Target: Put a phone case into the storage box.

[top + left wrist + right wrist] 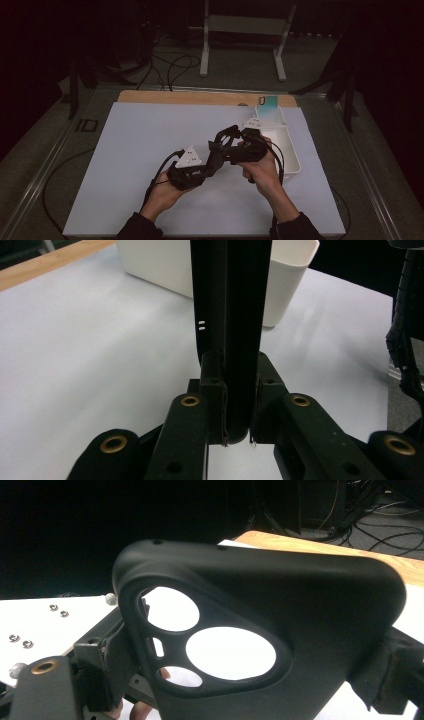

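Phone case work is sitting somewhere in its middle, as I judge it: I am holding a matte black, soft-looking phone case with a large camera cutout (260, 630) up above the pale blue-white tabletop (135, 150), between my two grippers, near the middle of the tabletop and just left of a white rectangular plastic bin (290, 150). My left gripper (235, 390) is clamping the case by its thin edge, jaws nearly together with the black edge pressed between them in the left gripper view. My right gripper (240, 700) is meeting the same case from the other side; in the right gripper view the case lies across its jaws, but I cannot tell whether they are squeezing it or only bracketing it. A second, teal case (268, 105) is standing at the far end of the bin, so I am guessing the black case is either coming from there or heading there. What looks done is the lifting and sharing of the case between my hands; what seems left is passing it fully to one gripper and setting it down or into the bin.
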{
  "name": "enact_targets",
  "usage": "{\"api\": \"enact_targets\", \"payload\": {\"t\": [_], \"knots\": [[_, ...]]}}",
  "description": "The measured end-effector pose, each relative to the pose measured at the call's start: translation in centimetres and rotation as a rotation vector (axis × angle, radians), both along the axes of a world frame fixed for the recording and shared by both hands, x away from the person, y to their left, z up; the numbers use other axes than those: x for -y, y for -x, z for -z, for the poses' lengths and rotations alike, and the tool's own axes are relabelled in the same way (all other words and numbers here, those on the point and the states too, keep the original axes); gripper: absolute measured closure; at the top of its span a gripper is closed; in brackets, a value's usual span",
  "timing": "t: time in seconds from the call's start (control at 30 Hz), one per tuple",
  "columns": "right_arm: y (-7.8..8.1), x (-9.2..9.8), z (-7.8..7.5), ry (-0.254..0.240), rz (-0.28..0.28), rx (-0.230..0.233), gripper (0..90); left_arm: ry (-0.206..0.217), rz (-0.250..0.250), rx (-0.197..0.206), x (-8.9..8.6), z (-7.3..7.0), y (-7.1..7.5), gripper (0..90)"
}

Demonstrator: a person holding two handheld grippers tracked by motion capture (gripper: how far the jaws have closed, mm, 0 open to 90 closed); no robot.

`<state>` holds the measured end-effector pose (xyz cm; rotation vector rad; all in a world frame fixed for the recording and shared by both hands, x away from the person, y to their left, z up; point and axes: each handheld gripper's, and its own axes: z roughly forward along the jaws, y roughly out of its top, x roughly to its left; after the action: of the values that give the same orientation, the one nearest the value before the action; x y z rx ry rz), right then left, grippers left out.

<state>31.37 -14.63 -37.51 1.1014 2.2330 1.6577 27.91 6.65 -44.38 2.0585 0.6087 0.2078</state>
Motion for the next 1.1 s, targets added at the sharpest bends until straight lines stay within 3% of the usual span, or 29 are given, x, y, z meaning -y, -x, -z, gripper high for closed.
{"api": "enact_targets", "payload": {"t": [0.23, 0.7, 1.1], "knots": [[0.03, 0.07, 0.12, -0.012, 0.026, -0.001, 12.3, 0.002, -0.045, 0.025, 0.01, 0.04, 0.13, 80.7], [0.26, 0.40, 0.45, -0.023, 0.074, -0.019, 9.8, 0.016, -0.058, 0.023, 0.02, 0.12, 0.11, 80.9], [0.24, 0.30, 0.50, -0.036, 0.057, -0.029, 12.1, 0.027, -0.049, 0.013, -0.09, 0.16, 0.10, 80.8]]}}
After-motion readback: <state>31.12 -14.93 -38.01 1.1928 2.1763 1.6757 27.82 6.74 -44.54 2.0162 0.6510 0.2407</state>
